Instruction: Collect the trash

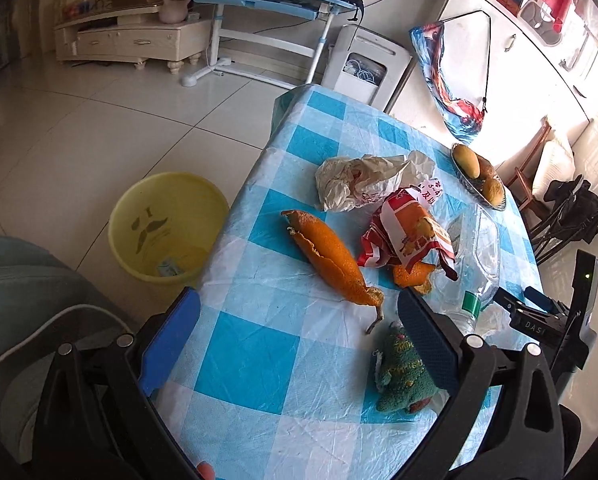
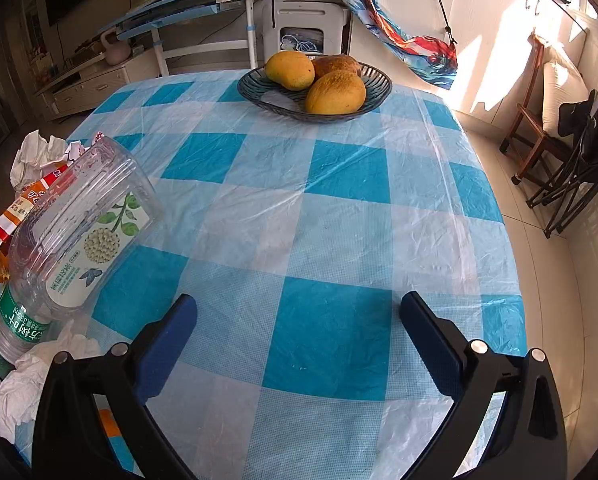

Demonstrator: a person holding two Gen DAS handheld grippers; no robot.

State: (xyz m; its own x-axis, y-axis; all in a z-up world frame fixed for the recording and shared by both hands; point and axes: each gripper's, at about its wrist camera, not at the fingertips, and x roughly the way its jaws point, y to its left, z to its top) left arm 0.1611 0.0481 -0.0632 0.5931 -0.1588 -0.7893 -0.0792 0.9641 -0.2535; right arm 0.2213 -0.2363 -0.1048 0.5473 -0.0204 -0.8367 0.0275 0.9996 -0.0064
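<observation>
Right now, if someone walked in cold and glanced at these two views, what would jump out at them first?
Probably the long orange peel lying mid-table on the blue-checked tablecloth, with a crumpled red wrapper and white paper just behind it. Then the yellow bin on the floor beside the table, and in the right wrist view the bowl of mangoes at the far edge.

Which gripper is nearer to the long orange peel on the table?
Left. The left gripper is open just before the long orange peel. The right gripper is over bare cloth, beyond the bottle.
</observation>
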